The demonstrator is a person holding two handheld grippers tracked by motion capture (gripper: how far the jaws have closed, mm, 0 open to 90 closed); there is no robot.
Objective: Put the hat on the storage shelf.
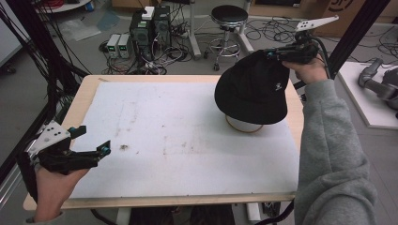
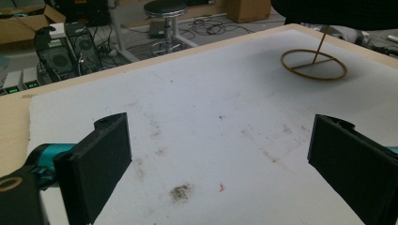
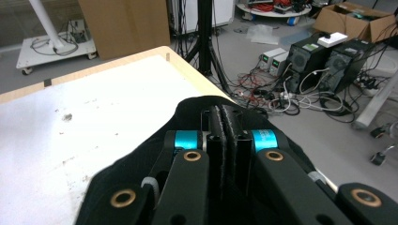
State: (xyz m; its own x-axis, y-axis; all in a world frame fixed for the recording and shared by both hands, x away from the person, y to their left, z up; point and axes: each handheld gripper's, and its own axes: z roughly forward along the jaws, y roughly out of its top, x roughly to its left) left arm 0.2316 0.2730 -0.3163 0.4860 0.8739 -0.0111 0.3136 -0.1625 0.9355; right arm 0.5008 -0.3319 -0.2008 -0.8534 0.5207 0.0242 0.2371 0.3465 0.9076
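A black bucket hat (image 1: 253, 89) hangs over the table's far right, held by its crown edge in my right gripper (image 1: 274, 54), which is shut on the fabric. The right gripper view shows the jaws pressed together with hat cloth (image 3: 192, 105) pinched between them at my right gripper (image 3: 225, 112). Under the hat stands a thin wooden stand with a ring base (image 1: 244, 126); its upright rod rises into the hat (image 2: 338, 11) from the ring base (image 2: 313, 64). My left gripper (image 1: 94, 139) hovers at the table's near left, open and holding nothing, as my left gripper (image 2: 220, 124) also shows in its own view.
A white mat (image 1: 178, 136) with a few dirt marks covers the wooden table (image 1: 80, 98). Beyond the far edge are computer cases (image 1: 150, 28), tangled cables and a stool (image 1: 229, 18). A grey sleeve (image 1: 328, 154) runs along the right side.
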